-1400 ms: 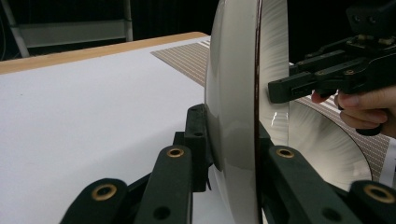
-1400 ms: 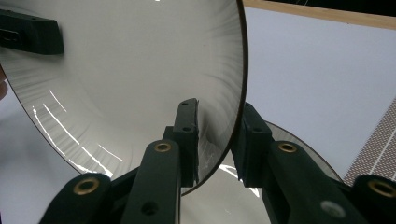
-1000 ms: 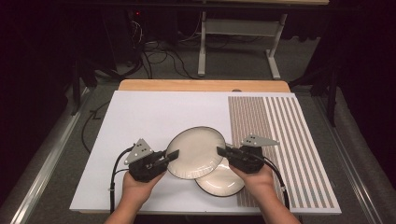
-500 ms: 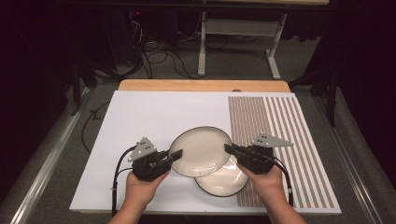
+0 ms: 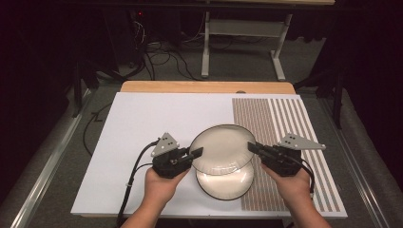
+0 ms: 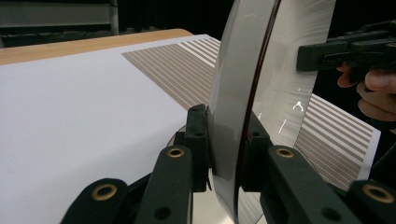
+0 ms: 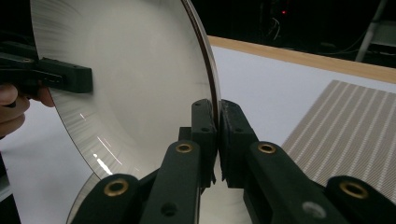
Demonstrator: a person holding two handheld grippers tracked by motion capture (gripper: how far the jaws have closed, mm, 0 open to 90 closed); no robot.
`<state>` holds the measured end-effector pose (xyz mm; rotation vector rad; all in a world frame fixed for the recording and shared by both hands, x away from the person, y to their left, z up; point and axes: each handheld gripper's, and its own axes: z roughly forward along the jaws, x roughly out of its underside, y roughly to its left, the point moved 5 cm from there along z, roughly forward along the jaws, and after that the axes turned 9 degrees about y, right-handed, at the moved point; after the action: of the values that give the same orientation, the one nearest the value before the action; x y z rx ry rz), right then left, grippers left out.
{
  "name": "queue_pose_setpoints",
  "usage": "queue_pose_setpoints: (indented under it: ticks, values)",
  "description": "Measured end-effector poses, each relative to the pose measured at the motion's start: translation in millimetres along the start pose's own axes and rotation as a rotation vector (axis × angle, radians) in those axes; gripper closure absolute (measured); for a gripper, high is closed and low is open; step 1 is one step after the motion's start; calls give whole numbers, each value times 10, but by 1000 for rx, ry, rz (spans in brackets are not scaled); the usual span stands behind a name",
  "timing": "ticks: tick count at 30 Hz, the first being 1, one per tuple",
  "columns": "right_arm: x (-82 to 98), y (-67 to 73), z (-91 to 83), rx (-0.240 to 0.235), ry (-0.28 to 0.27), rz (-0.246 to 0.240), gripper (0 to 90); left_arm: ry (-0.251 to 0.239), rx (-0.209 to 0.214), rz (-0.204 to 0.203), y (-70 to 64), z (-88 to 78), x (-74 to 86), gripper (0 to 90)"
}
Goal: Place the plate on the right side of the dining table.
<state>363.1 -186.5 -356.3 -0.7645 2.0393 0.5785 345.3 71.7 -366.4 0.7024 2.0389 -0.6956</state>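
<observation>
Cream plates (image 5: 223, 149), dark-rimmed; white mat (image 5: 142, 128), brown-striped right side.

A glossy, smooth plate (image 5: 222, 148) with a dark rim reflects light. Beneath lies a matt white sheet (image 5: 138, 128); bare wood (image 5: 204, 87) edges the table's far side.

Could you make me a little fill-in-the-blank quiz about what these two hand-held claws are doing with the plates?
1. The upper plate is gripped on its rim by ____ grippers.
2. A second plate lies flat on the table, partly ____ the upper one.
3. The right gripper is over the part of the mat printed with brown ____.
4. The left gripper holds the plate's ____ edge in the high view.

Missing words: two; under; stripes; left
</observation>
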Motion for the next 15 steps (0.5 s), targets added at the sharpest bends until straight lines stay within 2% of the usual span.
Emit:
queue_pose_setpoints:
  ticks: [5, 12, 15]
  values:
    - [57, -129, -176, 28, -12, 12, 878, 17, 14, 35, -134, 165, -114, 784]
    - [158, -332, -350, 70, -23, 33, 876, 53, 30, 61, -267, 410, -229, 785]
    - [200, -405, -398, 77, -32, 52, 876, 66, 41, 59, -304, 506, -275, 785]
